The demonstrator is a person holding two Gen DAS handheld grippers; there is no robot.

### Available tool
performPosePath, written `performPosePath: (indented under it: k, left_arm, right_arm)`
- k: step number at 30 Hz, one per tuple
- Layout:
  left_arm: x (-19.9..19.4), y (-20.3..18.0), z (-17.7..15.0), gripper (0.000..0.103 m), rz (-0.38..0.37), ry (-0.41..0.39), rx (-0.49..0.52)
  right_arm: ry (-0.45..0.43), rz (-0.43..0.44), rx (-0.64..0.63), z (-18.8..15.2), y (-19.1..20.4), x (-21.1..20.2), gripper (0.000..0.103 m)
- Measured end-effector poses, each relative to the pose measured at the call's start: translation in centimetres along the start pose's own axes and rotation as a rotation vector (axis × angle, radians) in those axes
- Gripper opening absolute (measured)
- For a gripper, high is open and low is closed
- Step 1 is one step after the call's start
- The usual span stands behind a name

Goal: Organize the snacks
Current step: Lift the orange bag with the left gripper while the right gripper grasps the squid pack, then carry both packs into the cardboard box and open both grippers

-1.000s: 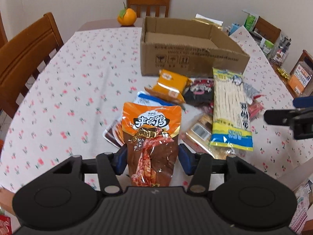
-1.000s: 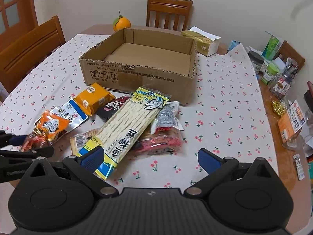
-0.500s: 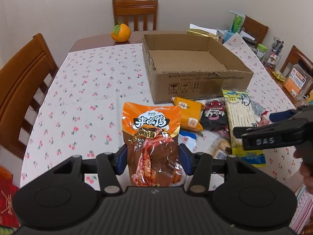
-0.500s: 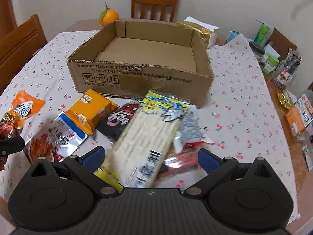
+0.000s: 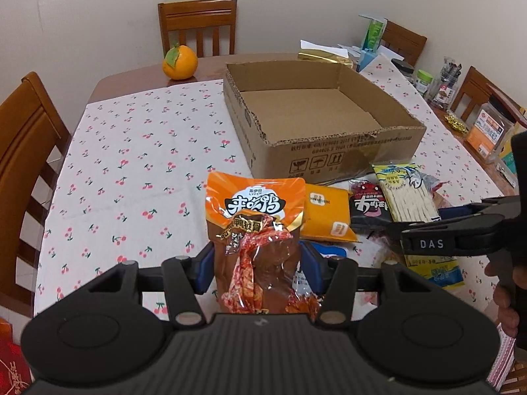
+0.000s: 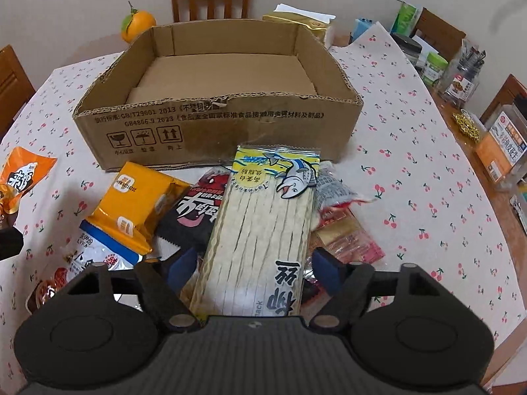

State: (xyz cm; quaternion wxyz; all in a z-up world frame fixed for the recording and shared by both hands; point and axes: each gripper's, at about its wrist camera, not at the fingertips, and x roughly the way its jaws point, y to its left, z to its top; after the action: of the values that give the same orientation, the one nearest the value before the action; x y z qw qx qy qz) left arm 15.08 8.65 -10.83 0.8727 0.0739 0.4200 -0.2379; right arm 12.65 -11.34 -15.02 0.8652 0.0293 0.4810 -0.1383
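Note:
My left gripper (image 5: pixel 257 266) is shut on an orange duck-snack pouch (image 5: pixel 255 227) and holds it above the table, in front of the open cardboard box (image 5: pixel 329 151). The pouch also shows at the left edge of the right wrist view (image 6: pixel 23 177). My right gripper (image 6: pixel 255 268) is open, its fingers on either side of the long yellow fish-strip pack (image 6: pixel 263 230), which lies on the snack pile. In the left wrist view the right gripper (image 5: pixel 425 227) sits over that pack (image 5: pixel 408 194). The box (image 6: pixel 217 121) is empty.
An orange packet (image 6: pixel 138 204), a black packet (image 6: pixel 194 217), a blue-white pouch (image 6: pixel 98 253) and red packets (image 6: pixel 346 240) lie on the cherry-print tablecloth (image 5: pixel 138 171). An orange fruit (image 5: pixel 179 62), chairs and jars (image 6: pixel 461 75) ring the table.
My left gripper has lifted the orange pouch and drawn back left. My right gripper has moved down and forward over the fish-strip pack, and its fingers have narrowed around it.

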Motion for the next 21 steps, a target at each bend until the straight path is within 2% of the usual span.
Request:
performPosePath:
  k: [2,10,12,14,21]
  left_arm:
    - [0.1,0.1,0.2,0.052,-0.011,-0.003,0.006]
    - [0.7,0.5,0.8,0.052,-0.050,0.001,0.031]
    - [0.8,0.6,0.9,0.052,-0.059,0.004,0.035]
    - [0.7,0.6,1.0,0.052,-0.071,0.007,0.042]
    - [-0.3,0.9,1.8,0.052,-0.113,0.029,0.061]
  right_arm:
    - [0.003,0.011,0.011,0.0,-0.1,-0.2,0.069]
    - [0.005,-0.015,0.004,0.0,0.0,0.3,0.071]
    - [0.005,-0.014,-0.018,0.0,0.3,0.5,0.069]
    - [0.004,-0.018,-0.034,0.0,0.5,0.2,0.062]
    - [-0.015,-0.016,-0.049,0.9,-0.4,-2.3,0.058]
